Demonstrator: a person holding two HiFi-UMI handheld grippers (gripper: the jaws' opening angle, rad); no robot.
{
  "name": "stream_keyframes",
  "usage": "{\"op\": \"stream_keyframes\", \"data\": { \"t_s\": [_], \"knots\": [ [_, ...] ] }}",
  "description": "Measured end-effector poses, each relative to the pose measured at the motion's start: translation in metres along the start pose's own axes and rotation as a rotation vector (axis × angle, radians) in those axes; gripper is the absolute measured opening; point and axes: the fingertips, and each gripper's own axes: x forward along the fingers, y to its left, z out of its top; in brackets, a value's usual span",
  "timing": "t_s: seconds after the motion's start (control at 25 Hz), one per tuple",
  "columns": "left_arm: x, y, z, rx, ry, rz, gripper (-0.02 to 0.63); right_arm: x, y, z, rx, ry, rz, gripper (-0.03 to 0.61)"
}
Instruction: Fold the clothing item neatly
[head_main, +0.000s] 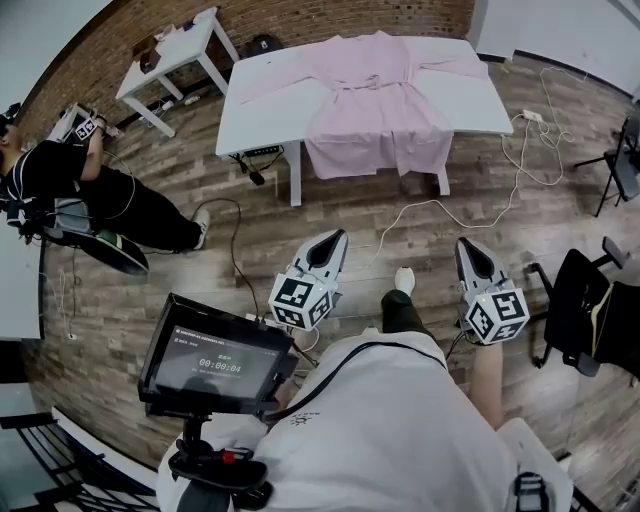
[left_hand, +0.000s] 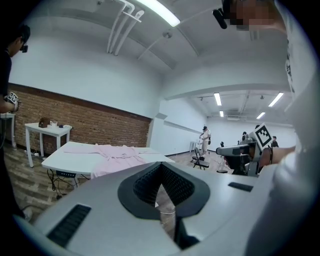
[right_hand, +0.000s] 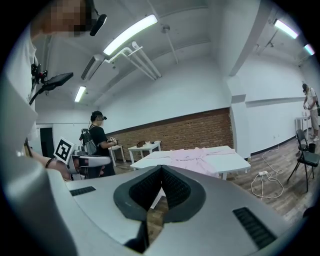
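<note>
No fold yet made
The pale pink cloth robe (head_main: 375, 95) is spread unfolded on the white rectangular table (head_main: 260, 110), well apart from the left gripper (head_main: 333, 240) and right gripper (head_main: 467, 245), both clenched empty.

Robe (head_main: 375, 95) spread across the desk's (head_main: 265, 110) middle, hem over its near edge, small table (head_main: 175, 55) beyond its far-left corner, chair (head_main: 590, 310) off right.

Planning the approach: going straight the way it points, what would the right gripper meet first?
Nothing close: open floor lies ahead. Farther on, probably the near edge of the white table, by the hanging pink garment; depth is unclear.
</note>
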Motion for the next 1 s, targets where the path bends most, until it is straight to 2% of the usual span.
{"op": "stream_keyframes", "data": {
  "t_s": [0.16, 0.32, 0.6, 1.0],
  "knots": [
    [0.021, 0.018, 0.005, -0.004, 0.009, 0.034, 0.001, 0.031, -0.021, 0.012, 0.001, -0.017, 0.031, 0.002],
    [0.058, 0.028, 0.016, 0.008, 0.018, 0.029, 0.002, 0.064, -0.047, 0.033, -0.01, -0.039, 0.061, 0.002],
    [0.136, 0.043, 0.036, 0.008, 0.029, 0.061, 0.002, 0.111, -0.116, 0.035, 0.024, 0.007, 0.079, 0.002],
    [0.228, 0.063, 0.053, -0.02, 0.035, 0.118, 0.002, 0.189, -0.202, 0.062, -0.012, 0.032, 0.153, 0.002]
  ]
}}
